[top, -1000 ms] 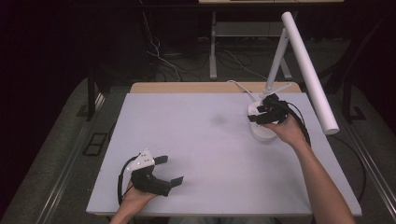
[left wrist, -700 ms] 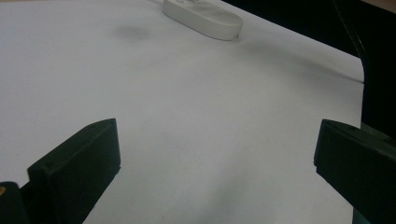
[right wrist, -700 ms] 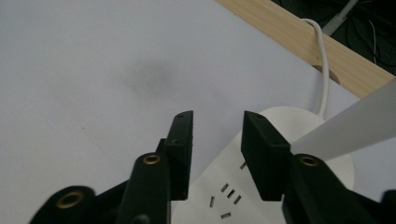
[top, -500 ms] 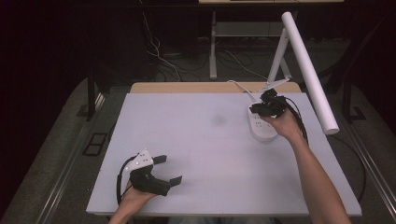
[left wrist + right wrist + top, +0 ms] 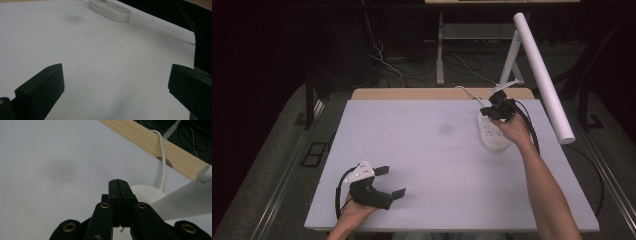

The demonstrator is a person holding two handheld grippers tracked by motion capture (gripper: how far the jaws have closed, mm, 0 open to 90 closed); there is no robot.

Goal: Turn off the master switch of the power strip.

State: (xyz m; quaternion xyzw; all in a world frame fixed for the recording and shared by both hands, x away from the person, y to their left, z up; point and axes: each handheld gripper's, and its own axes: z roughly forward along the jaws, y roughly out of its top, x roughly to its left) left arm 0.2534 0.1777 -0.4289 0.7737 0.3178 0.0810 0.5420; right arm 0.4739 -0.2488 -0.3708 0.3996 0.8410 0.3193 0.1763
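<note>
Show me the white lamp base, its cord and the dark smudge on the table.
lamp base (image 5: 111,9), left gripper view, its flat top.
cord (image 5: 162,157), right gripper view, mid-length.
dark smudge (image 5: 445,129), high view, its centre.

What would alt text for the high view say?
A person's right hand-held gripper, jaws shut, hovers at the far end of a white power strip on a white table. The left hand-held gripper rests open near the front edge.

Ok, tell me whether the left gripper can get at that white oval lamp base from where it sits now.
Probably yes, though it is far off. The left gripper sits open at the table's near edge, and bare tabletop lies between it and the lamp base. The right gripper already hovers over the base's far end.
</note>
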